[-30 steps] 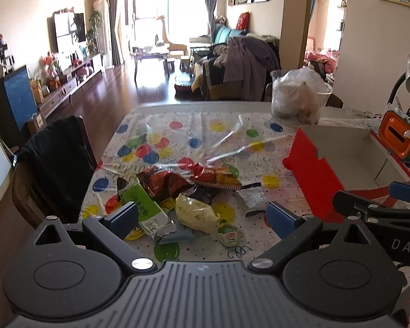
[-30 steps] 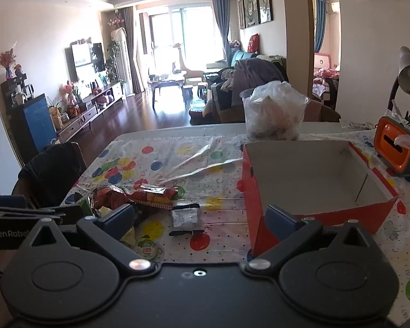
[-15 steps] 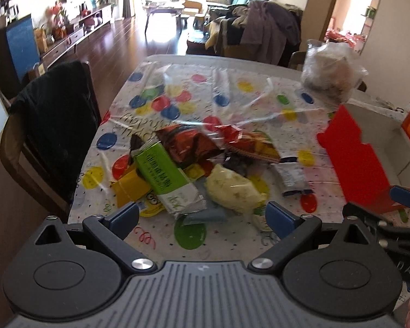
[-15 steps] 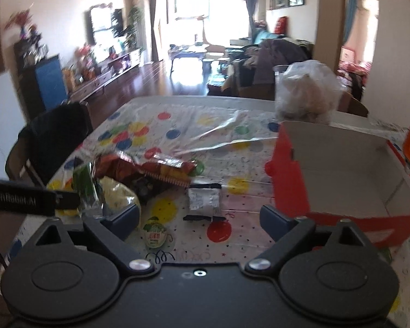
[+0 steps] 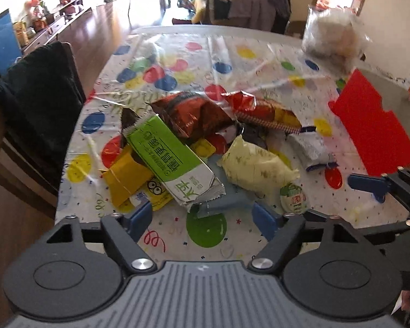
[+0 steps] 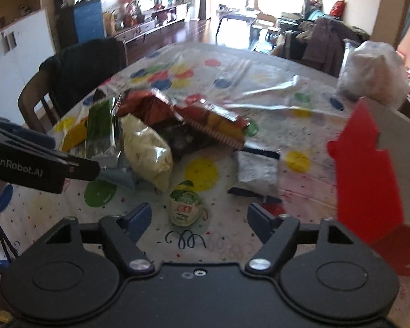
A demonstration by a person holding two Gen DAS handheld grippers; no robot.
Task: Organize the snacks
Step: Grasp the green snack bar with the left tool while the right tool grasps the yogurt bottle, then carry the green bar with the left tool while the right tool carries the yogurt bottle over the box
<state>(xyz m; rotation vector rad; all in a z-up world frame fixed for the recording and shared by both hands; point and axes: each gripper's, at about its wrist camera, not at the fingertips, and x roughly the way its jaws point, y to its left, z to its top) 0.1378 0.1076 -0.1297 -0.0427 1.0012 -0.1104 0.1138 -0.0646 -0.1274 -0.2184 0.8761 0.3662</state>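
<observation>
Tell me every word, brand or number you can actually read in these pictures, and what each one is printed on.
"GenRobot.AI": white letters on the side of the left gripper, seen from the right wrist camera.
Green snack bar wrapper: large Chinese characters, clearly printed, but I cannot transcribe them reliably.
Small round green-and-white packet: red lettering, too blurred to read.
Yellow cartoon-face packet: a face only, no legible words.
Red and orange snack bags: print too crumpled and blurred.
</observation>
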